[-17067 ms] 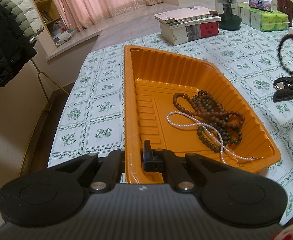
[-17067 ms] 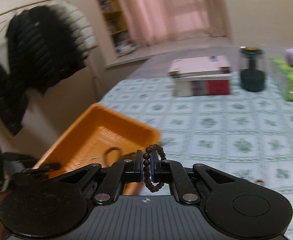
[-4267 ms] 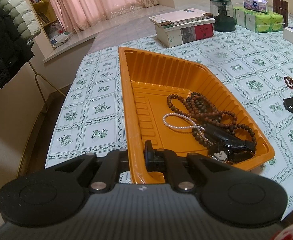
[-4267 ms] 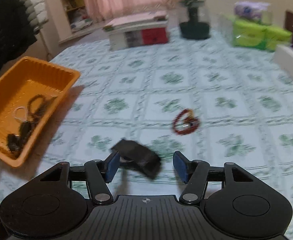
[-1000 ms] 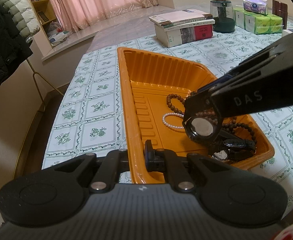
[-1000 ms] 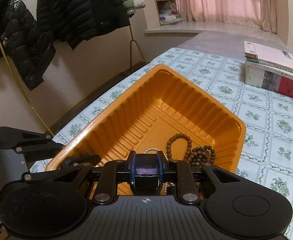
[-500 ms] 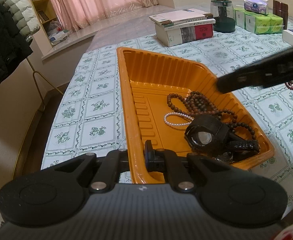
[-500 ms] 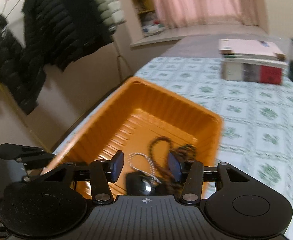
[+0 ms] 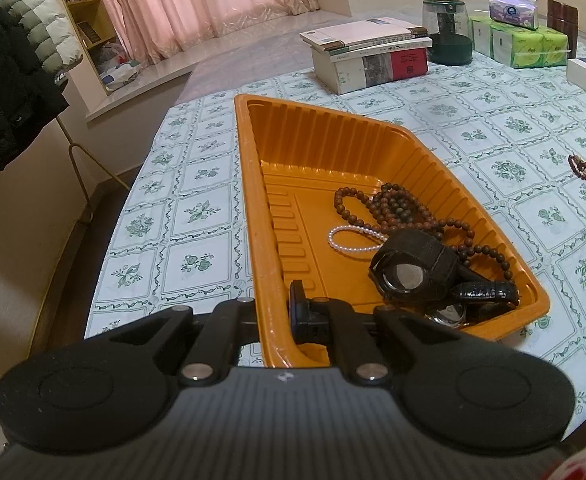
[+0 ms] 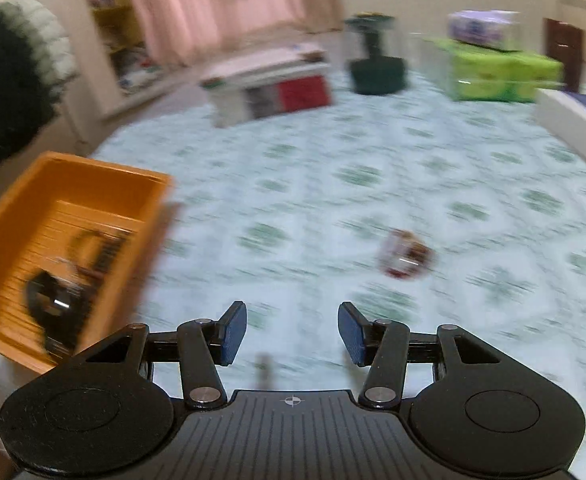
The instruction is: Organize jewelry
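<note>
The table [image 9: 473, 128], under a pale cloth printed with green flower squares, fills both views; on it, straight ahead of the left gripper [image 9: 277, 322], lies the orange tray [image 9: 333, 140], ribbed along its walls and floor, and the left gripper is clenched on the tray's near rim, one finger inside the wall and one outside; in the tray's near right end sit a black watch [image 9: 413, 270] with a round glassy face and broad strap, brown beads [image 9: 397, 204] looped in a heap just beyond it, and a thin pearl strand [image 9: 353, 236] beside them, all touching or overlapping; a small red bracelet [image 9: 580, 166] lies on the cloth well to the right of the tray; the right gripper [image 10: 291, 334] hangs released over bare cloth, blue pads spread wide with nothing between them, the red bracelet ahead and slightly right of it, the tray off to its left, this view blurred; beyond the tray stand stacked books [image 9: 369, 54], a dark green jar [image 9: 449, 32] and green tissue packs [image 9: 521, 42]; pink curtains [image 9: 213, 0], a bookshelf [image 9: 81, 8] and hanging coats [image 9: 9, 80] lie farther off to the left.
</note>
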A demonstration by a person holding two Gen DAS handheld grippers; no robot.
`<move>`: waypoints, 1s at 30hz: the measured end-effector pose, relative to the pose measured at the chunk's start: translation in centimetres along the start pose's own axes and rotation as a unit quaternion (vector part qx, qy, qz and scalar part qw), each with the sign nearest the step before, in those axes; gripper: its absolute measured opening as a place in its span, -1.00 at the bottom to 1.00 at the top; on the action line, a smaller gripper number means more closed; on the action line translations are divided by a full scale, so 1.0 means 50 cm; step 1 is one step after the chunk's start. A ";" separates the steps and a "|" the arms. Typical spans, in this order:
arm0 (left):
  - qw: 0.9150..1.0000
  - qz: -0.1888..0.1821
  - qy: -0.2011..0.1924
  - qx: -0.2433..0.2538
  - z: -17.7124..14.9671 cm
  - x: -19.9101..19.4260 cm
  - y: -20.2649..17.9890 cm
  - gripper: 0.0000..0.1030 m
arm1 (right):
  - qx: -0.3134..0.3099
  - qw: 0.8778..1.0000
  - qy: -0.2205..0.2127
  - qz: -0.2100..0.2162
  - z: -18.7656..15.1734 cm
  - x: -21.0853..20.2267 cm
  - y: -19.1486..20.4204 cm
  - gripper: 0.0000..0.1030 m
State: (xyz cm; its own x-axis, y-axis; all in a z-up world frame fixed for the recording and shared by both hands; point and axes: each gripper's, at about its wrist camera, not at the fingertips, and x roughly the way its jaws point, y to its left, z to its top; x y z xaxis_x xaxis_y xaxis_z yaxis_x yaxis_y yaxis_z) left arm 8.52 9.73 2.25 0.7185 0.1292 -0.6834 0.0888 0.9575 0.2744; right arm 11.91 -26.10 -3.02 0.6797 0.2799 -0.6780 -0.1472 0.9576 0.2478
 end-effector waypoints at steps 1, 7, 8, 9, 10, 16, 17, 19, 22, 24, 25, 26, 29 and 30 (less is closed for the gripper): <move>1.000 0.001 0.000 0.000 0.000 -0.001 -0.001 -0.90 | -0.001 1.000 0.001 -0.014 -0.009 0.000 -0.014 -0.01; 1.000 0.002 0.003 0.001 0.001 0.000 -0.001 -0.90 | 0.014 0.999 0.002 -0.034 -0.038 0.007 -0.068 -0.01; 1.000 0.002 0.004 0.001 0.002 0.000 -0.002 -0.90 | 0.013 0.999 0.001 -0.034 -0.039 0.009 -0.069 -0.01; 1.000 0.002 0.004 0.001 0.003 0.000 -0.002 -0.90 | 0.009 0.999 0.000 -0.032 -0.040 0.012 -0.070 -0.01; 1.000 0.002 0.004 0.001 0.002 0.000 -0.002 -0.90 | 0.001 0.999 -0.001 -0.032 -0.040 0.015 -0.067 -0.02; 1.000 0.002 0.006 0.003 0.003 0.003 0.000 -0.90 | -0.077 0.996 -0.002 -0.036 -0.037 0.054 -0.033 -0.28; 1.000 0.002 0.006 0.003 0.002 0.003 0.000 -0.90 | -0.085 0.996 -0.003 -0.036 -0.036 0.056 -0.031 -0.31; 1.000 0.003 0.006 0.003 0.002 0.003 0.000 -0.90 | -0.097 0.995 -0.004 -0.035 -0.034 0.065 -0.027 -0.43; 1.000 0.003 0.007 0.004 0.001 0.004 0.000 -0.90 | -0.107 0.994 -0.004 -0.035 -0.033 0.073 -0.021 -0.67; 1.000 0.003 0.007 0.004 0.002 0.003 -0.001 -0.90 | -0.113 0.993 -0.003 -0.039 -0.033 0.077 -0.015 -0.85; 1.000 0.004 0.007 0.005 0.002 0.003 -0.001 -0.90 | -0.115 0.992 -0.003 -0.041 -0.034 0.078 -0.012 -0.87; 1.000 0.003 0.006 0.005 0.001 0.003 -0.001 -0.90 | -0.116 0.992 -0.003 -0.045 -0.035 0.077 -0.011 -0.87; 1.000 0.003 0.006 0.006 0.000 0.002 -0.001 -0.90 | -0.113 0.992 -0.003 -0.046 -0.036 0.071 -0.005 -0.87; 1.000 0.003 0.006 0.006 0.000 0.002 0.000 -0.90 | -0.113 0.993 -0.003 -0.043 -0.035 0.067 -0.001 -0.87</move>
State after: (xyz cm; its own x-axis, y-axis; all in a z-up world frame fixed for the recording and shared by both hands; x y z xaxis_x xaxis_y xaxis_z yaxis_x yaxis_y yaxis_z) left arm 8.59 9.73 2.17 0.7114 0.1382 -0.6891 0.0926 0.9535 0.2869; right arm 12.94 -25.10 -6.56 0.7006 0.1968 -0.6859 -0.2461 0.9689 0.0265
